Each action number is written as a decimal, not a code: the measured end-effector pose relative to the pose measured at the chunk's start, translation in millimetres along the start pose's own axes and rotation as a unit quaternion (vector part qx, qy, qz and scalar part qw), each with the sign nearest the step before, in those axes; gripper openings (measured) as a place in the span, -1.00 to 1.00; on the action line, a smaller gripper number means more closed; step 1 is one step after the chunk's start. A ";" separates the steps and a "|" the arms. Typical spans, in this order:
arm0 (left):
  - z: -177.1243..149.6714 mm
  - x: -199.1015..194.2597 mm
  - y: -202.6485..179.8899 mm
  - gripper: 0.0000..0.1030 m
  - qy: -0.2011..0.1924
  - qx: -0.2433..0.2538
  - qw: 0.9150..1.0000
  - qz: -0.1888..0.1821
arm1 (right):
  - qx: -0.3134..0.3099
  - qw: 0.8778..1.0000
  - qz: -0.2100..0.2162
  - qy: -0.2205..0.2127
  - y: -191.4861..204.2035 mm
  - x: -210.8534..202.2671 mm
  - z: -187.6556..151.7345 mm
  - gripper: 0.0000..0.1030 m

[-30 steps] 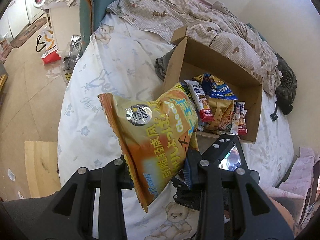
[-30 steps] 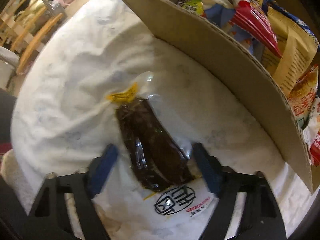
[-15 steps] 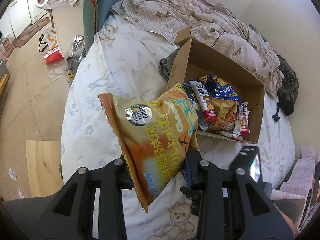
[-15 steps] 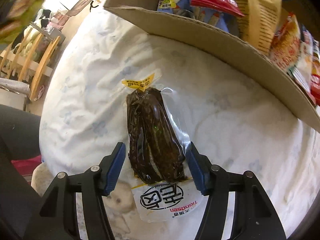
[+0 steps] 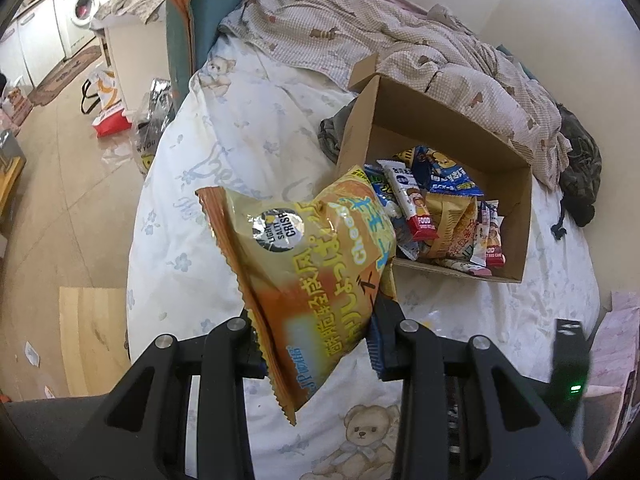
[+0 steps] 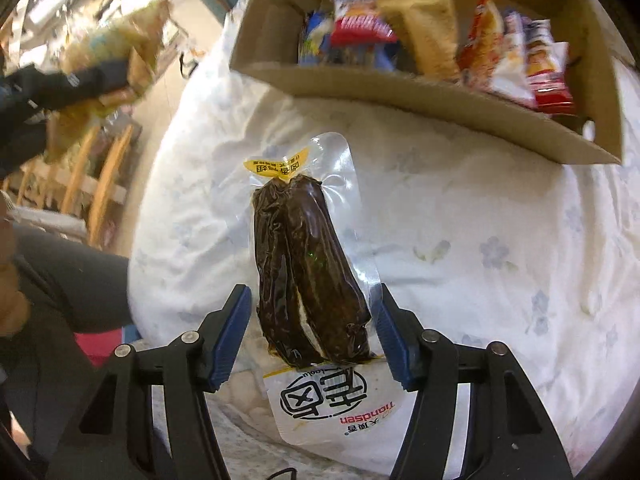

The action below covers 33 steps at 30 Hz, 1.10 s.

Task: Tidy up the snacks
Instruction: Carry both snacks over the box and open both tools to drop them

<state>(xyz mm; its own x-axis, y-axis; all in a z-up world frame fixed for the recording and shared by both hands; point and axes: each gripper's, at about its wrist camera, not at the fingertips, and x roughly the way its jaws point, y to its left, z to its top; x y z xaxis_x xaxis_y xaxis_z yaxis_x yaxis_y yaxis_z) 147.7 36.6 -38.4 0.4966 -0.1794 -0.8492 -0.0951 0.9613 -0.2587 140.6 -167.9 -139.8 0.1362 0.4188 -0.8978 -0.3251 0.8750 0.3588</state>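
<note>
You are in the middle of packing. Your left gripper [image 5: 316, 344] is clamped on the chip bag [image 5: 308, 280], just beside the box [image 5: 436, 128]. Your right gripper [image 6: 312, 336] clamps the sausage pack [image 6: 308, 280], near the box. Next, carry both into the box.

Black gripper [image 6: 314, 328] frames, silver screws, blue pads lining the jaws.

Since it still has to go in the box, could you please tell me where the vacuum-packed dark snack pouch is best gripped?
Grip the vacuum pouch across its thick dark lower half, squeezing both long sides, coming from the white printed end. It is long and narrow; its clear film borders look thin and floppy.
</note>
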 end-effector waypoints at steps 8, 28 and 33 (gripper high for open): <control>-1.3 4.2 -2.8 -0.39 -0.006 0.008 1.000 0.004 | 0.036 0.996 0.028 -0.074 -8.0 -48.8 0.1 0.23; -9.6 5.6 -41.5 -0.39 -0.041 0.099 0.994 0.014 | 0.166 0.951 0.068 -0.253 -50.1 -115.6 19.2 0.23; -8.0 6.7 -42.5 -0.39 -0.040 0.100 0.994 0.014 | 0.172 0.949 0.077 -0.254 -55.4 -115.3 29.3 0.24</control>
<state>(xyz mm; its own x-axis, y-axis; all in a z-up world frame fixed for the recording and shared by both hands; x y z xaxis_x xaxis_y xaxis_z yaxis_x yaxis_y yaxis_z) 148.2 -7.1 -36.8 0.5648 -0.1417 -0.8130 0.0586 0.9895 -0.1318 170.3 -257.6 -48.6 0.5738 0.5353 -0.6198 -0.0658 0.7846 0.6166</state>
